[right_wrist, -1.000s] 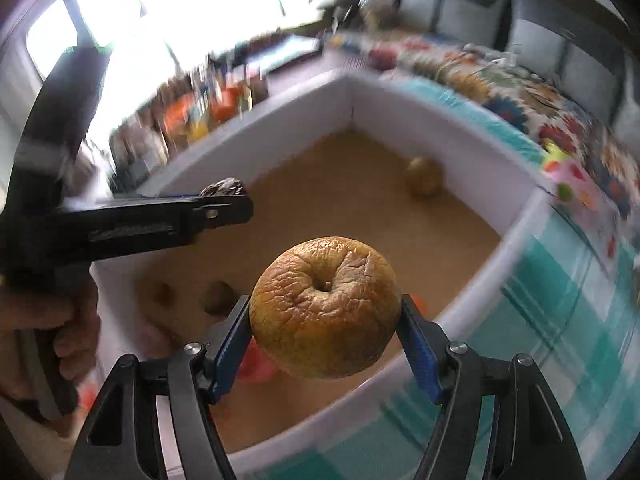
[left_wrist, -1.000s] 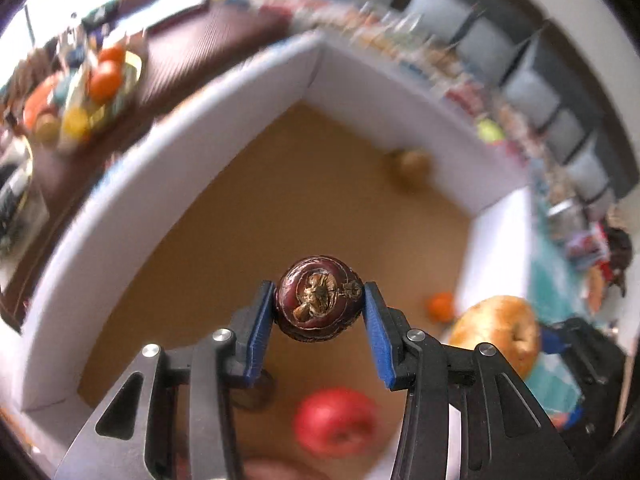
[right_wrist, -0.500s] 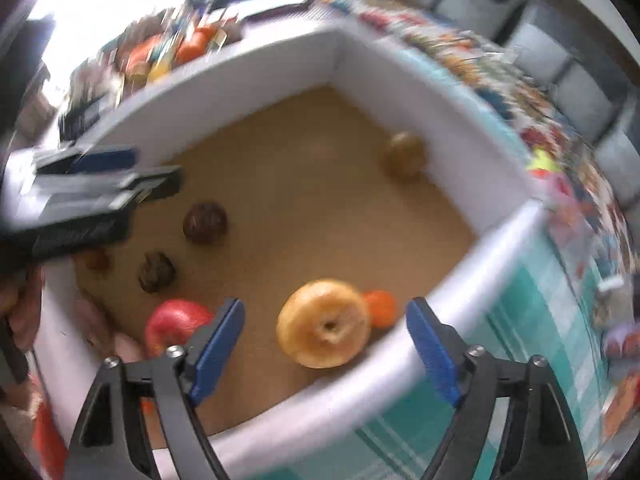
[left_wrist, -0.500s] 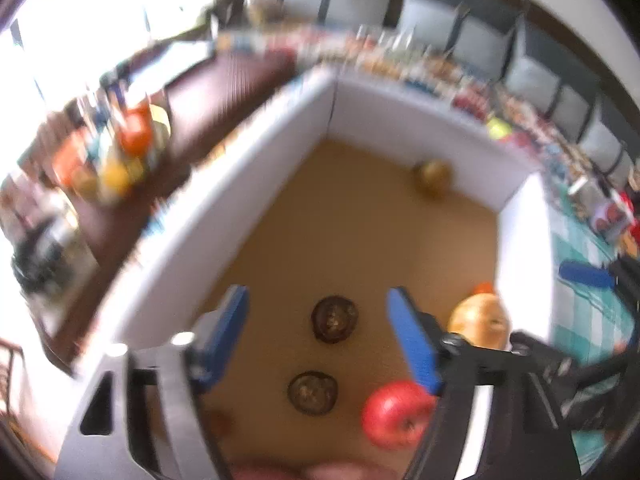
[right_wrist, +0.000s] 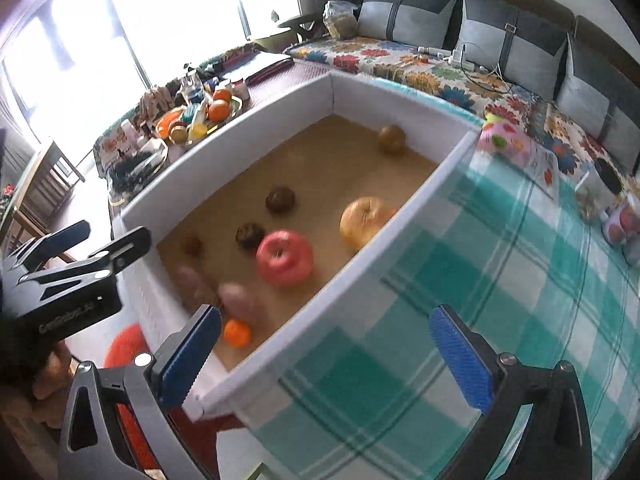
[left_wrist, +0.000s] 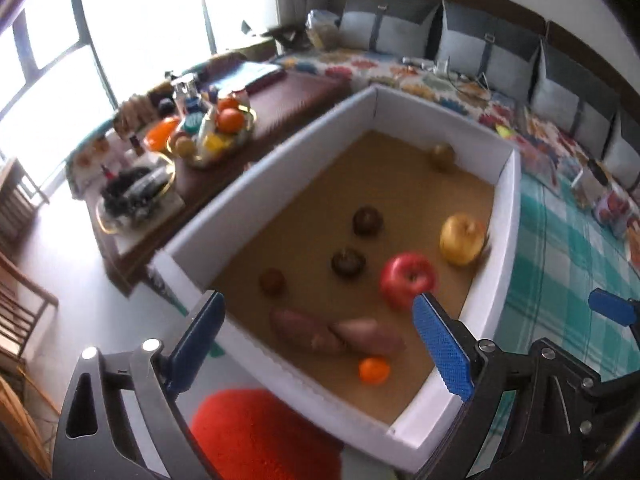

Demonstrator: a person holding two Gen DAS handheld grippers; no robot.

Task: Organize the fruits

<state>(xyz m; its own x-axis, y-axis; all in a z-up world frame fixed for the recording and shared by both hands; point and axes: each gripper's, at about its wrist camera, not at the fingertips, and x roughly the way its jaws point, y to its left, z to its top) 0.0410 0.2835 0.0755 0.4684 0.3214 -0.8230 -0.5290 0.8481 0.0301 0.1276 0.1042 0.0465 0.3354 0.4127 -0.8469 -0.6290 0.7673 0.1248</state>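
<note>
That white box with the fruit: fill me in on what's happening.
A person holds a gripper in each hand above the white box. The left gripper and right gripper are both opening and hold nothing. The yellow apple, red apple, dark fruits and sweet potatoes lie inside.

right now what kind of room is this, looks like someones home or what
Most likely a home living room: a sofa with a flowered cover and grey cushions, a low wooden table cluttered with household things, and big windows.
</note>
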